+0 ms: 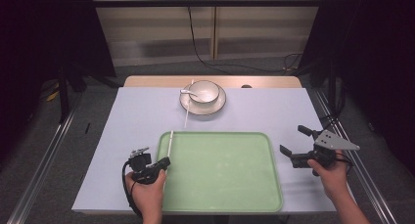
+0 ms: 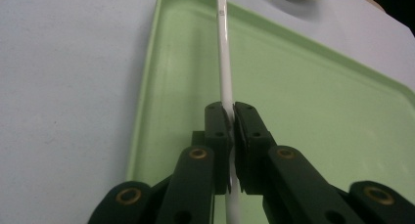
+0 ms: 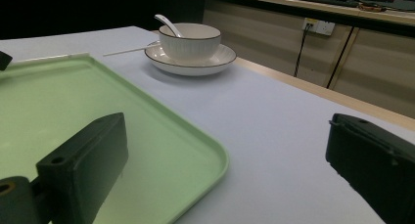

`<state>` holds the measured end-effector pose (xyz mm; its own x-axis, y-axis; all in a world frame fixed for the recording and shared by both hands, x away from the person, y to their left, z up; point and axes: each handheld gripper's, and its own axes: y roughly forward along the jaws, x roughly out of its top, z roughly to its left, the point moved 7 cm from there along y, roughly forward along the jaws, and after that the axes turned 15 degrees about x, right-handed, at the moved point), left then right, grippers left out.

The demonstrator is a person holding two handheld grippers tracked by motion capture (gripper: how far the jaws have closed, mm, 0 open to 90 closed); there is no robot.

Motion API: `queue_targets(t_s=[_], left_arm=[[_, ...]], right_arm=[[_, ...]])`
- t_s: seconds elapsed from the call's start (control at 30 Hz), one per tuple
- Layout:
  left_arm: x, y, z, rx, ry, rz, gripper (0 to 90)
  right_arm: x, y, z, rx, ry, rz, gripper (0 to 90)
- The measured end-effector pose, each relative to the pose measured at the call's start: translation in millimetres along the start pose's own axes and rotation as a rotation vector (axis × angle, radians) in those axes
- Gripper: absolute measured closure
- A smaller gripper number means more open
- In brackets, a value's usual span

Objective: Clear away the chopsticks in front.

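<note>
Your left gripper (image 2: pixel 230 119) pinches a white stick (image 2: pixel 224 53) between its black fingers (image 2: pixel 218 128), which press tight on it. In the left gripper view the stick runs from the bottom middle up to the top middle, over the left part of the green tray (image 2: pixel 313 97). In the high view your left gripper (image 1: pixel 164 163) sits at the lower left, at the tray's left edge (image 1: pixel 161 185), and the stick (image 1: pixel 170 142) points up the frame. Your right gripper (image 1: pixel 292 142) is at the right of the frame, just beside the tray, with its fingers spread wide and nothing between them. A bowl (image 1: pixel 204 91) with a spoon (image 1: pixel 187 92) sits on a plate (image 1: pixel 218 106) at the top middle. A second stick (image 1: pixel 189 104) lies against the plate's left side.
</note>
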<state>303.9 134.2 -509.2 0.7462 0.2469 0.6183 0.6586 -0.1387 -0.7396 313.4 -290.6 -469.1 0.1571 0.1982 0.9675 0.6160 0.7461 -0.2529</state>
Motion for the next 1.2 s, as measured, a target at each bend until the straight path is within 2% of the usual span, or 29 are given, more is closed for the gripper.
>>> queue_targets(t_s=[0.3, 0.43, 0.7, 1.2], left_arm=[[-3.1, 5.1, 1.1, 0.006, -0.003, 0.021, 85.6], [-3.3, 6.9, 0.5, 0.009, -0.006, 0.028, 85.5], [-5.1, 9.9, 1.0, 0.019, 0.001, 0.045, 85.5], [-6.6, 11.4, -2.2, 0.027, -0.009, 0.042, 85.3]], right_arm=[[0.4, -0.2, 0.3, -0.004, 0.012, -0.005, 1.6], [0.8, -0.2, 0.4, 0.003, -0.002, -0.008, 1.6], [1.7, 0.0, 1.4, 0.01, 0.0, -0.018, 1.5], [0.9, 0.5, 1.3, 0.009, -0.001, -0.01, 1.6]])
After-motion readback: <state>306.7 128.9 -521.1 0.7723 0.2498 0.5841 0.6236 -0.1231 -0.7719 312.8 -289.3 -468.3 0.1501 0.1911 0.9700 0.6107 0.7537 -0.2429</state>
